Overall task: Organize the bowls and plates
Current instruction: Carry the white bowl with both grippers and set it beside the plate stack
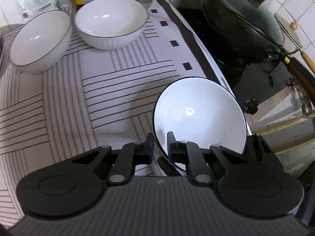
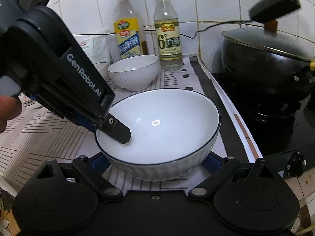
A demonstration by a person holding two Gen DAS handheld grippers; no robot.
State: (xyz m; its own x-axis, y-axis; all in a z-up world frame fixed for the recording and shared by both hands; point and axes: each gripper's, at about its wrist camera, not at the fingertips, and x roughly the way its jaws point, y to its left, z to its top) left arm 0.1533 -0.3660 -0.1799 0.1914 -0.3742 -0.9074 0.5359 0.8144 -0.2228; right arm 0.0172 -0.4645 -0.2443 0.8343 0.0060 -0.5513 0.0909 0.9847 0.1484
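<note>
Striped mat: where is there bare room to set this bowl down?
The striped mat is bare between the two far bowls and the near bowl that the left claw pinches, and leftward too. It is crowded along the wall, with bottles behind the bowls, and the wok borders the right.

Striped cloth (image 1: 122, 82) covers the counter. 2 bottles (image 2: 129, 23) (image 2: 167, 29) stand upright at the tiled wall (image 2: 206, 4), a white bag (image 2: 96, 47) just left of them. Black wok (image 2: 263, 63) with lid (image 2: 261, 37) sits on the stove (image 2: 275, 129). Knob (image 2: 298, 158) on stove front.
</note>
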